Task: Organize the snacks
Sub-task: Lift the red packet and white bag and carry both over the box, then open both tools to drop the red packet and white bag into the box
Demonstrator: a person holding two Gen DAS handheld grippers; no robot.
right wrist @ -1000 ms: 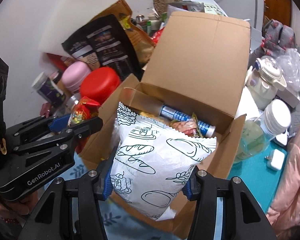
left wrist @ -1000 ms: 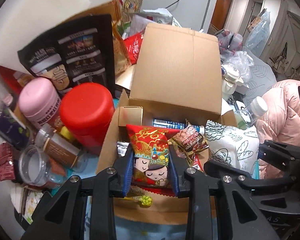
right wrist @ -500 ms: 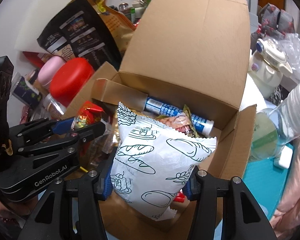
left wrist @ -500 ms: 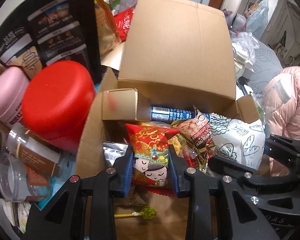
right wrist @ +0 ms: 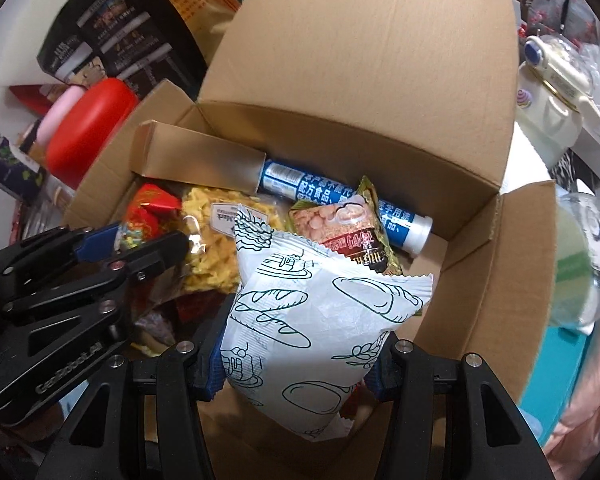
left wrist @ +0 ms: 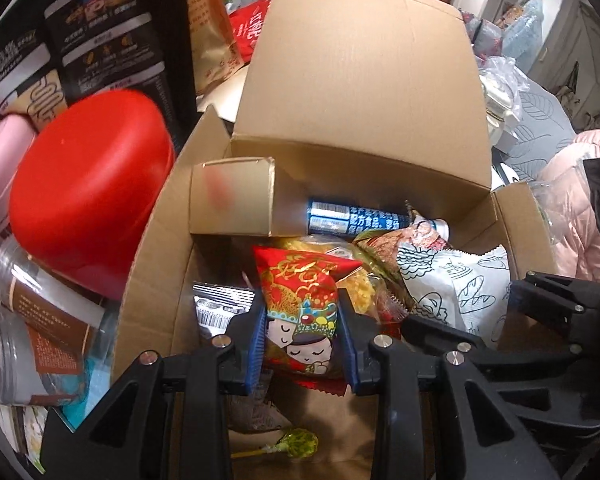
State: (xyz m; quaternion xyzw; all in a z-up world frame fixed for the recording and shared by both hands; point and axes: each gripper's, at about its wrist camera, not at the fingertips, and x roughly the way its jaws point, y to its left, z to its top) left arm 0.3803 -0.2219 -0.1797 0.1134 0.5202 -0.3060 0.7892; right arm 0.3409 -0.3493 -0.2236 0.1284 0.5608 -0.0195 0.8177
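Left wrist view: the left tongs (left wrist: 302,340) are clamped tight on a small red packet (left wrist: 300,312) printed with two cartoon faces in bright headdresses. A second ago it hung above the cardboard box (left wrist: 360,80); now it is down inside the opening, over a yellow snack bag (left wrist: 356,286) and a silver wrapper with a barcode (left wrist: 220,308). A green lollipop (left wrist: 296,442) lies on the box floor below. Against the back wall lies a blue tube (left wrist: 364,220) with Chinese writing, too small to read. The red lid (left wrist: 88,184) beside the box fills more of the view than before.

Right wrist view: the right tongs (right wrist: 300,364) stand about half open, gripping a white packet (right wrist: 320,320) drawn with green bread loaves. It too has sunk from above the rim into the box, in front of a brown nut packet (right wrist: 340,232). The left tool's side reads "GenRobot.AI".
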